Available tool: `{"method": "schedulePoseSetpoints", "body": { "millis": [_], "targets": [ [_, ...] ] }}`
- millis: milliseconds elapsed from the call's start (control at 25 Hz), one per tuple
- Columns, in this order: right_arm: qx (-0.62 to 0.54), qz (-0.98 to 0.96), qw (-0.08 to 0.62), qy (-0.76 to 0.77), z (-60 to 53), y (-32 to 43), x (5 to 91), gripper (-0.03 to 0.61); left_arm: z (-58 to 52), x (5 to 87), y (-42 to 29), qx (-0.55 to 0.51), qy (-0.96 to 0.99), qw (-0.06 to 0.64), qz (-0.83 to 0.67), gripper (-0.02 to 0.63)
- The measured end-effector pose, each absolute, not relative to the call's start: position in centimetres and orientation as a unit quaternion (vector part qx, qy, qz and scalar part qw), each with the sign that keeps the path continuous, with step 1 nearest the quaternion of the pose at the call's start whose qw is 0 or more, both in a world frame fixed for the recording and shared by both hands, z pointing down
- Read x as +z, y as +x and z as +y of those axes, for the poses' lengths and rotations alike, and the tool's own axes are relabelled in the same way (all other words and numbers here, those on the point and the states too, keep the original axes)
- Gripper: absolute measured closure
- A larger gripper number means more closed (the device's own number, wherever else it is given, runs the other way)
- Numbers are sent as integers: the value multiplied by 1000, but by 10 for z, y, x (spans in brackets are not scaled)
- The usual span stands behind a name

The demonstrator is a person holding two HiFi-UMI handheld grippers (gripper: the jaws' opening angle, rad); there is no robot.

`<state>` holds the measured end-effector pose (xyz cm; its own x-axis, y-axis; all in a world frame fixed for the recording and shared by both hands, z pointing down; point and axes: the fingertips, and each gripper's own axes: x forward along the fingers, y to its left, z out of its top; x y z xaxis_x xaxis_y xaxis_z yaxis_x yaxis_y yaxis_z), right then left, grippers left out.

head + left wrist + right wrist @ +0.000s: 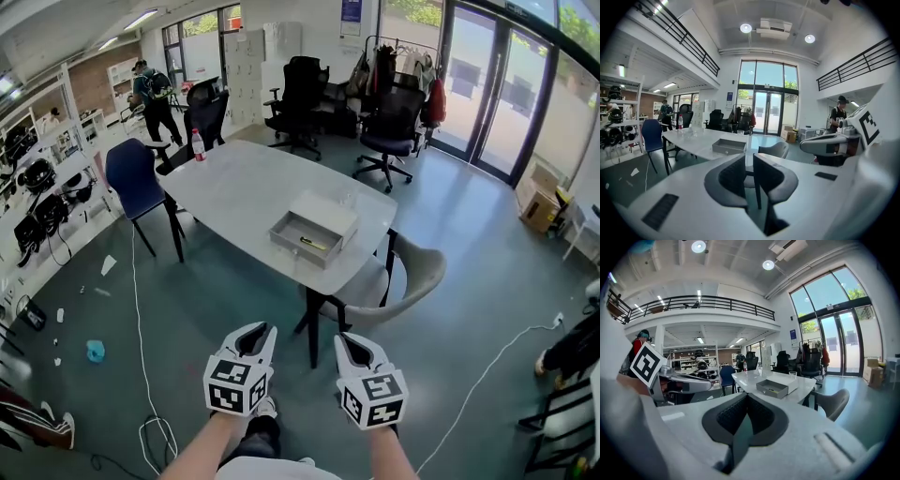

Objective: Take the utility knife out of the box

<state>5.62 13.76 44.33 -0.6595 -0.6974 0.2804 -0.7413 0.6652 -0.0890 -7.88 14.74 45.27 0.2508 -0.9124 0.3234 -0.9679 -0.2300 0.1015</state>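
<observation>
**Both tongs closed and empty, held short of the counter; knife lying in its box**

Nearest the camera, the left tongs (255, 330) and the right tongs (349, 339) are held side by side over the grey floor (234, 300), each carrying its marker cube. The jaws of both are drawn together with nothing between them. A white cable (141, 309) trails across the floor to the left.

Beyond the tongs stands the pale counter (234, 178), well apart from both tips. A grey chair (412, 272) is tucked under its near right edge. Near that edge sits the open grey box (295, 241), and the utility knife (313, 244) lies inside it as a small dark and yellow object. A clear cup (349, 199) stands just behind the box. At the counter's far left end are a bottle (198, 145) and a blue chair (131, 178).

Farthest off are black office chairs (389, 127), glass doors (487, 84) and a standing person (155, 94).
</observation>
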Motion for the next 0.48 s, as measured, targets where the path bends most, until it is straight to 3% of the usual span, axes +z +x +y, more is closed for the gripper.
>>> {"method": "schedulePoseSetpoints", "body": {
  "millis": [480],
  "targets": [
    [114,-889,127,424,51,27,462,574,54,474,-105,101,799,168,-568,522]
  ]
}}
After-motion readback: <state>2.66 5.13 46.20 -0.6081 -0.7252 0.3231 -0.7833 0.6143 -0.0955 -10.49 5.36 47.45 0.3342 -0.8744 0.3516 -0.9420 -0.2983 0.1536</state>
